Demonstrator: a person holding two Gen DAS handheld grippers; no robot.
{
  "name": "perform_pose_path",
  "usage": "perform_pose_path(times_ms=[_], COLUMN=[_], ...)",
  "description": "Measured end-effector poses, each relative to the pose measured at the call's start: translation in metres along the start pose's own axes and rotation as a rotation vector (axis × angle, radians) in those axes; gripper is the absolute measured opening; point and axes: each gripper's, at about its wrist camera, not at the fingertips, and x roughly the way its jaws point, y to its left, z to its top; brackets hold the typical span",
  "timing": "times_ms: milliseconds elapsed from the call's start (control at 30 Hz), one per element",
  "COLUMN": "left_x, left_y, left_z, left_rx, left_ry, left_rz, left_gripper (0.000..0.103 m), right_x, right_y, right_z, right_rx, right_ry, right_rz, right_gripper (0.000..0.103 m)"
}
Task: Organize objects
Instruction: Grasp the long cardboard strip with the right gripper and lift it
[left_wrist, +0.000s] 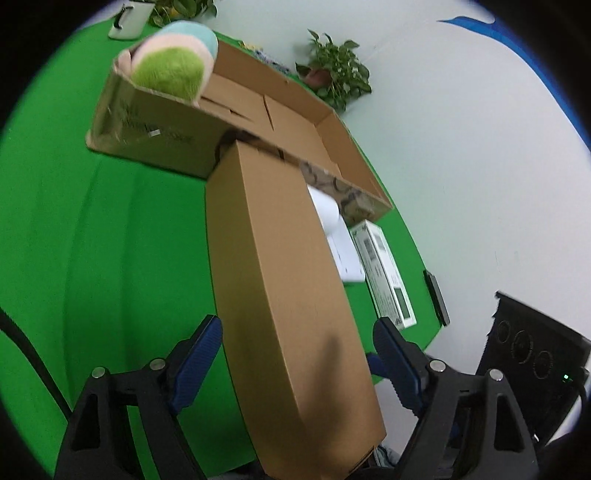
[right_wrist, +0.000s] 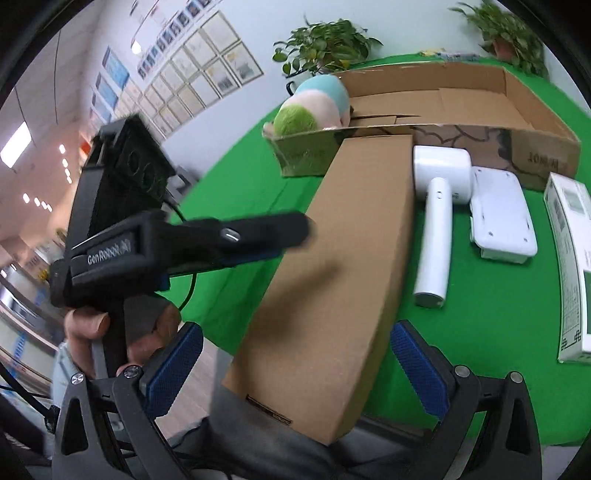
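**Both hand-held grippers open around a long cardboard box, with a storage carton ahead**

A long, closed brown cardboard box (left_wrist: 288, 295) lies on a counter (left_wrist: 110, 240) covered in green cloth. It runs lengthwise away from the left hand-held gripper (left_wrist: 297, 350), and its near end overhangs the counter's edge. The jaws of the left hand-held gripper stand wide apart on either side of this box, with a visible gap on each side, so nothing is gripped. The right hand-held gripper (right_wrist: 295, 365) is just as wide open, straddling the box's near end, and also holds nothing. In the right wrist view the left hand-held gripper hovers just above the box's top, with a person's hand (right_wrist: 110, 332) around its handle.

Beyond the box's far end sits a large open cardboard carton (left_wrist: 258, 110). A plush toy (left_wrist: 173, 62) in green, pink and pale blue rests in its far left corner. Right of the long box, on the cloth, lie a white handheld appliance (right_wrist: 439, 206), a white flat case (right_wrist: 502, 218) and a white and green retail package (right_wrist: 572, 258).

The step in hand seems to be taking hold of the long box to put it in the carton. Next, the jaws would need to close on its sides. Because it is long, a two-handed lift looks wise to keep it level.
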Motion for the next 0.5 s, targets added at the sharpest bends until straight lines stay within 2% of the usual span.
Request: perform_pose_path(times_ms=[100, 200, 267, 333, 367, 400, 500], left_x=[0.008, 0.01, 0.012, 0.012, 0.013, 0.013, 0.008], left_y=[-0.003, -0.007, -0.008, -0.008, -0.011, -0.012, -0.01], left_z=[-0.007, -0.009, -0.011, -0.018, -0.022, -0.027, -0.04], left_rx=[0.003, 0.026, 0.022, 0.028, 0.04, 0.045, -0.004], left_ry=[0.033, 0.032, 0.044, 0.058, 0.066, 0.079, 0.086], left_rz=[-0.056, -0.039, -0.057, -0.06, -0.05, -0.055, -0.11], left_gripper=[0.081, 0.081, 0.081, 0.081, 0.081, 0.081, 0.081], right_x=[0.008, 0.015, 0.021, 0.024, 0.023, 0.021, 0.013], right_y=[0.019, 0.017, 0.011, 0.012, 0.013, 0.012, 0.008], right_z=[-0.005, -0.006, -0.007, -0.01, -0.013, -0.016, -0.023], right_rx=[-0.043, -0.074, -0.096, -0.125, -0.138, -0.145, -0.141], right_ry=[0.0, 0.019, 0.034, 0.047, 0.048, 0.043, 0.05], right_rz=[-0.081, -0.162, -0.212, -0.269, -0.291, -0.307, -0.283], right_gripper=[0.103, 0.103, 0.103, 0.1, 0.093, 0.092, 0.091])
